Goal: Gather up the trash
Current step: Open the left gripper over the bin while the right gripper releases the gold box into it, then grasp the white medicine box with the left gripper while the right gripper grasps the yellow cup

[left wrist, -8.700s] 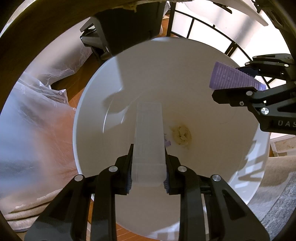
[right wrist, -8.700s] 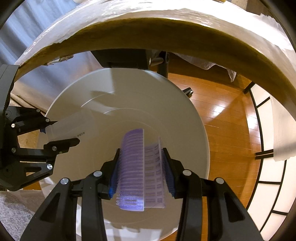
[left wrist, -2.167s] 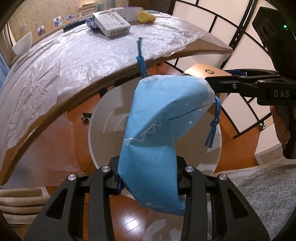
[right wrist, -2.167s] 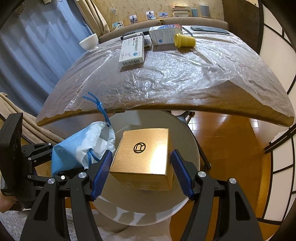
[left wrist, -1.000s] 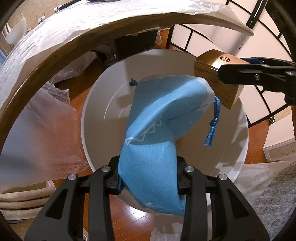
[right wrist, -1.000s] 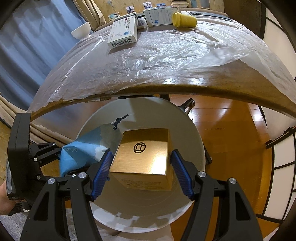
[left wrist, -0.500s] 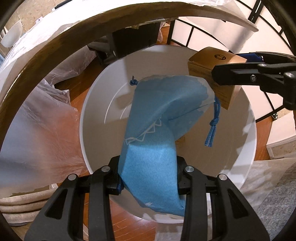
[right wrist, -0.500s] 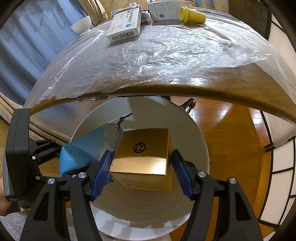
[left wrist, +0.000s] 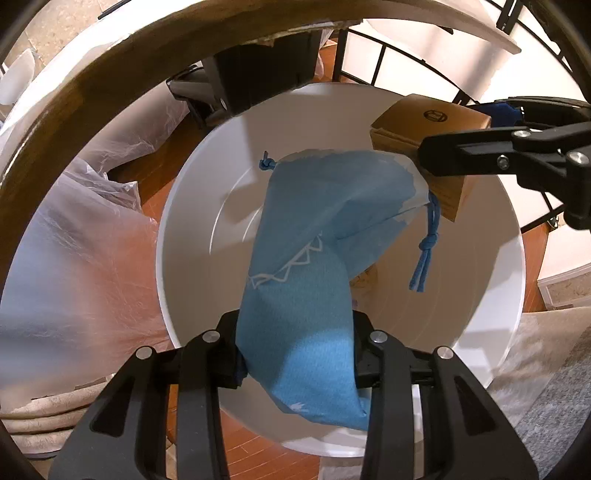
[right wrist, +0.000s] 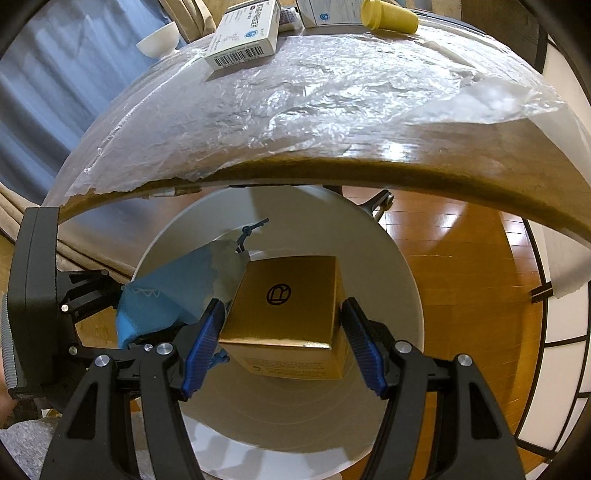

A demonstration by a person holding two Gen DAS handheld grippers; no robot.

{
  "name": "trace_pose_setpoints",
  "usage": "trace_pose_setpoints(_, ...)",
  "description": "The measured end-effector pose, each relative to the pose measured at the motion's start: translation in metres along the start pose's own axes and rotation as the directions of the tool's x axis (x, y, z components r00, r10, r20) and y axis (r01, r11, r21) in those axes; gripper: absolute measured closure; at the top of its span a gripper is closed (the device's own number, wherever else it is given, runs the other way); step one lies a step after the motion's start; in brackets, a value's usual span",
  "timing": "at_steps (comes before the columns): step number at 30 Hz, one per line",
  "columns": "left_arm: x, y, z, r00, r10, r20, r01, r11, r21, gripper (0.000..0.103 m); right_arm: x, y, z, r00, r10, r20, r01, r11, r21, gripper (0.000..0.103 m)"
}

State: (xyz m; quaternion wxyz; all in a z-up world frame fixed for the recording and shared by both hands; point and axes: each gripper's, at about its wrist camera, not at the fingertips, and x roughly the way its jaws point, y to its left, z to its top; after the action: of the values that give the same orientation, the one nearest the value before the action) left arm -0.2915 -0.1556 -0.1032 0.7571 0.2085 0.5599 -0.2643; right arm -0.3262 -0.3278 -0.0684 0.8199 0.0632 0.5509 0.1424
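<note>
A round white bin [left wrist: 491,332] [right wrist: 399,280] stands on the wooden floor under the table's edge. Both grippers hang over its mouth. My left gripper [left wrist: 295,347] is shut on a blue drawstring pouch [left wrist: 317,236] [right wrist: 166,291], whose knotted cord [left wrist: 424,254] dangles into the bin. My right gripper [right wrist: 280,325] [left wrist: 476,147] is shut on a gold box [right wrist: 284,302] [left wrist: 421,122] with a round black logo on top. The box sits right beside the pouch's top, over the bin's right side in the left wrist view. A bit of earlier trash [left wrist: 364,280] peeks out at the bin's bottom.
The wooden table [right wrist: 369,166] under crinkled plastic sheet overhangs the bin. On it lie a white barcode box [right wrist: 243,33], a second white box [right wrist: 325,11], a yellow cup [right wrist: 388,16] and a white bowl [right wrist: 159,38]. A black chair base [left wrist: 251,81] stands behind the bin.
Both grippers have sunk slightly towards the bin, which now fills more of each view. The gold box has drawn closer to the pouch's top. Both grips are unchanged.
</note>
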Motion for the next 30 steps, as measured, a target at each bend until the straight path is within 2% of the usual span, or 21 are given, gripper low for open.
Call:
trace_pose_setpoints(8, 0.004, 0.001, 0.004, 1.0, -0.006, -0.006, 0.006, 1.0, 0.004, 0.064, 0.004, -0.005, 0.002, 1.0, -0.002, -0.018, 0.002, 1.0, -0.001, 0.038)
trace_pose_setpoints(10, 0.004, 0.002, 0.006, 1.0, -0.025, -0.003, 0.025, 1.0, 0.006, 0.063, 0.005, -0.006, 0.002, 0.999, 0.019, -0.028, -0.019, 1.0, -0.006, 0.036)
trace_pose_setpoints(11, 0.004, 0.002, 0.006, 0.999, -0.032, 0.001, 0.032, 0.999, 0.009, 0.056, 0.005, -0.007, 0.001, 0.999, 0.026, -0.034, -0.027, 1.0, -0.011, 0.036)
trace_pose_setpoints(12, 0.002, 0.003, 0.005, 0.999, -0.033, 0.011, 0.032, 0.999, 0.01, 0.041, 0.004, -0.008, 0.001, 0.999, 0.028, -0.039, -0.028, 0.999, -0.016, 0.033)
trace_pose_setpoints(13, -0.002, 0.004, 0.005, 0.999, -0.026, 0.031, 0.026, 1.0, 0.003, 0.036, 0.001, -0.009, 0.0, 0.999, 0.017, -0.033, -0.018, 1.0, -0.014, 0.026)
trace_pose_setpoints(15, -0.011, 0.007, 0.004, 0.998, -0.025, 0.053, 0.025, 1.0, -0.015, 0.033, -0.008, -0.013, -0.002, 1.0, 0.004, -0.012, -0.004, 1.0, -0.001, 0.02)
trace_pose_setpoints(17, -0.022, 0.012, 0.002, 0.998, -0.004, 0.063, 0.007, 0.999, -0.044, 0.033, -0.027, -0.017, -0.003, 1.0, 0.008, 0.024, -0.008, 1.0, 0.01, 0.02)
trace_pose_setpoints(19, -0.049, 0.016, 0.0, 0.993, -0.028, 0.113, 0.036, 0.997, -0.067, 0.033, -0.057, -0.019, -0.003, 0.996, 0.01, 0.087, -0.01, 1.0, -0.002, 0.02)
trace_pose_setpoints(21, -0.087, 0.017, -0.001, 0.976, -0.078, 0.202, 0.094, 0.993, -0.069, 0.031, -0.089, -0.017, 0.002, 0.985, -0.005, 0.171, 0.009, 1.0, -0.021, 0.019)
trace_pose_setpoints(22, -0.11, 0.018, 0.0, 0.959, -0.11, 0.262, 0.13, 0.99, -0.062, 0.027, -0.107, -0.016, 0.008, 0.975, -0.012, 0.222, 0.019, 0.999, -0.031, 0.017)
trace_pose_setpoints(23, -0.126, 0.019, 0.002, 0.944, -0.123, 0.307, 0.147, 0.987, -0.058, 0.012, -0.12, -0.017, 0.014, 0.963, -0.025, 0.267, 0.036, 0.999, -0.034, 0.014)
trace_pose_setpoints(24, -0.152, 0.021, 0.008, 0.914, -0.107, 0.391, 0.143, 0.988, -0.064, 0.002, -0.13, -0.018, 0.02, 0.95, -0.046, 0.308, 0.058, 0.998, -0.029, 0.009)
trace_pose_setpoints(25, -0.164, 0.024, 0.012, 0.896, -0.085, 0.435, 0.129, 0.989, -0.073, 0.001, -0.14, -0.023, 0.03, 0.931, -0.074, 0.358, 0.084, 0.996, -0.013, 0.006)
trace_pose_setpoints(26, -0.18, 0.028, 0.021, 0.871, -0.048, 0.49, 0.107, 0.99, -0.093, 0.001, -0.145, -0.028, 0.039, 0.917, -0.087, 0.388, 0.094, 0.996, 0.001, 0.005)
trace_pose_setpoints(28, -0.188, 0.037, 0.039, 0.85, -0.005, 0.527, 0.087, 0.988, -0.131, 0.001, -0.145, -0.039, 0.061, 0.899, -0.107, 0.425, 0.101, 0.994, 0.035, 0.005)
trace_pose_setpoints(30, -0.182, 0.047, 0.063, 0.85, 0.062, 0.523, 0.049, 0.979, -0.196, 0.001, -0.136, -0.048, 0.083, 0.904, -0.138, 0.405, 0.122, 0.99, 0.064, 0.005)
